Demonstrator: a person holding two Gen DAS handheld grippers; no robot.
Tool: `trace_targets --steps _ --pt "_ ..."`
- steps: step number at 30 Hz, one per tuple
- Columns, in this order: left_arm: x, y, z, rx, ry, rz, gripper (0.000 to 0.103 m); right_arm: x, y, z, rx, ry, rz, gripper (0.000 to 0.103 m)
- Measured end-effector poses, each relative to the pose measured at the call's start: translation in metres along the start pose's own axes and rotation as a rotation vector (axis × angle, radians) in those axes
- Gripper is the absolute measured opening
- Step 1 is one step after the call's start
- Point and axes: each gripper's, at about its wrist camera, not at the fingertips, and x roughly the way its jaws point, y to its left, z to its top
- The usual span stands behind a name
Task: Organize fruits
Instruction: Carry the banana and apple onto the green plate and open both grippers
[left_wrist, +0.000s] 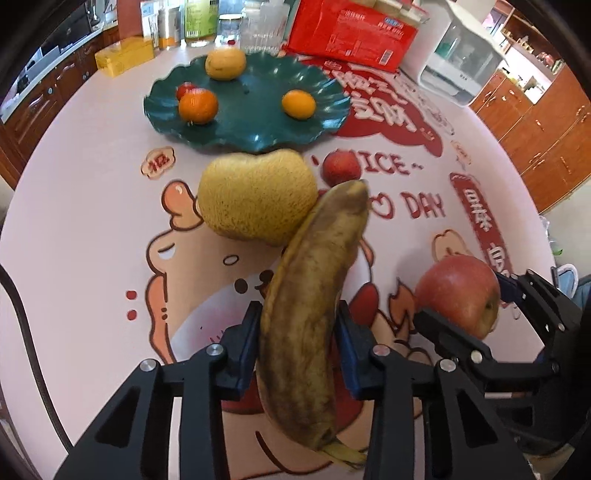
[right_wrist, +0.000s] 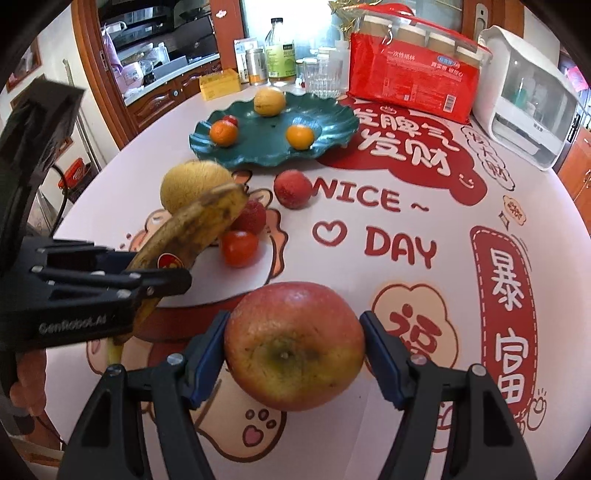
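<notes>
My left gripper (left_wrist: 297, 325) is shut on a brown-spotted banana (left_wrist: 310, 295) and holds it above the table. My right gripper (right_wrist: 293, 332) is shut on a red apple (right_wrist: 293, 345), also seen in the left wrist view (left_wrist: 458, 291). A green wavy plate (left_wrist: 251, 125) at the back holds two oranges (left_wrist: 198, 106), a yellow fruit (left_wrist: 225, 63) and a small red fruit (left_wrist: 184, 89). A yellow melon (left_wrist: 255, 197) lies in front of the plate. A red peach (right_wrist: 292, 188), a strawberry (right_wrist: 251, 216) and a tomato (right_wrist: 239, 248) lie on the table.
A red package (right_wrist: 410, 85), bottles and glasses (right_wrist: 280, 51), a yellow box (right_wrist: 218, 85) and a white appliance (right_wrist: 528, 99) stand along the table's back edge. The tablecloth (right_wrist: 399, 243) has red cartoon prints. Wooden cabinets surround the table.
</notes>
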Motion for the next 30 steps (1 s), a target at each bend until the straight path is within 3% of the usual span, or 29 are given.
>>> trace_targets --steps 7,12,20,26,30 --pt "-0.041 -0.002 0.023 0.02 -0.07 0.012 0.035 -0.026 -0.006 0.033 0.03 -0.063 0.017 0.07" --pt "-0.066 -0.003 0.054 0.111 -0.126 0.068 0.035 -0.041 -0.009 0.07 0.021 -0.106 0.025 0.07" --pt "-0.089 0.011 0.113 0.203 -0.094 0.102 0.035 -0.06 -0.015 0.139 -0.032 -0.201 0.026 0.07" --pt "-0.079 0.015 0.151 0.219 -0.104 0.158 0.035 -0.033 -0.015 0.18 -0.054 -0.203 0.014 0.07" --pt "-0.05 0.019 0.171 0.179 -0.12 0.158 0.035 0.008 -0.027 0.2 0.024 -0.162 0.016 0.07"
